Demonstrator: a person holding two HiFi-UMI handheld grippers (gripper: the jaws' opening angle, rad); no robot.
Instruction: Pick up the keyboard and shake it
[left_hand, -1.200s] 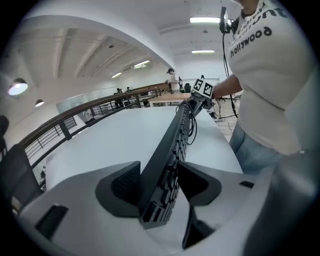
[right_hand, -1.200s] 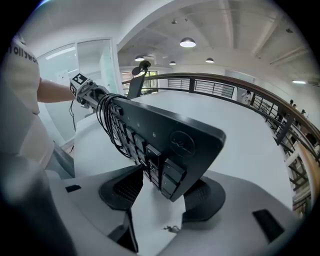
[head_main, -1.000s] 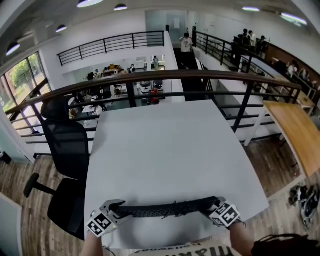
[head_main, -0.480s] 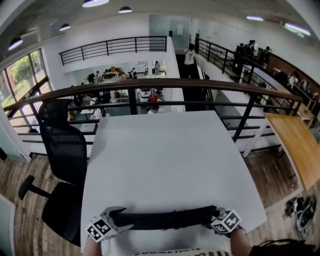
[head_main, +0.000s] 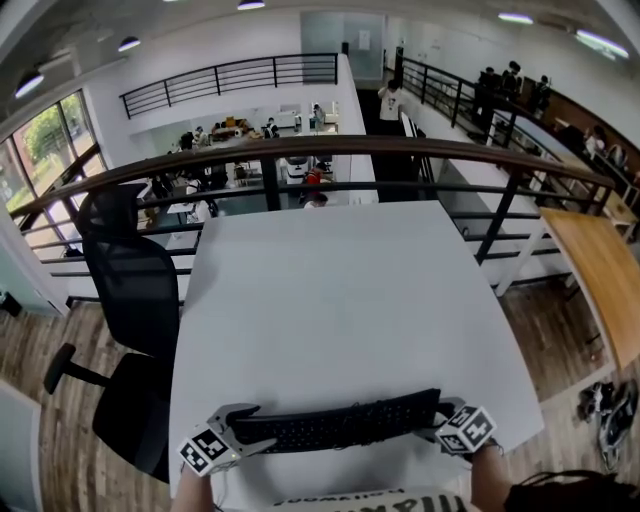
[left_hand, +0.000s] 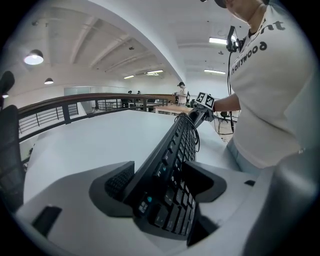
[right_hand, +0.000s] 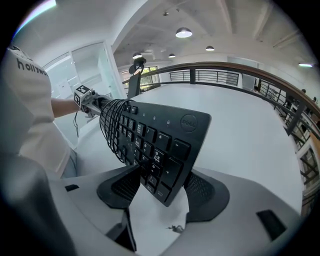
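Note:
A black keyboard (head_main: 340, 423) with its cable wound round the middle lies across the near edge of the white table (head_main: 340, 290), keys facing up and tilted toward me. My left gripper (head_main: 240, 425) is at its left end and my right gripper (head_main: 440, 415) at its right end. In the left gripper view the keyboard (left_hand: 185, 140) leans slantwise and loose between the wide jaws of the left gripper (left_hand: 159, 170). In the right gripper view the jaws of the right gripper (right_hand: 162, 180) are opening round the keyboard's number-pad end (right_hand: 160, 145), whose lower corner hangs just over the table.
A black office chair (head_main: 125, 280) stands off the table's left side. A dark railing (head_main: 330, 150) runs behind the far edge, with a drop to a lower floor beyond. A wooden table (head_main: 600, 270) is at the right. My white-shirted torso (left_hand: 270, 100) is close behind the keyboard.
The keyboard has turned from edge-on to keys-up and sits a little lower toward the table's near edge. Both grippers stay at its ends.

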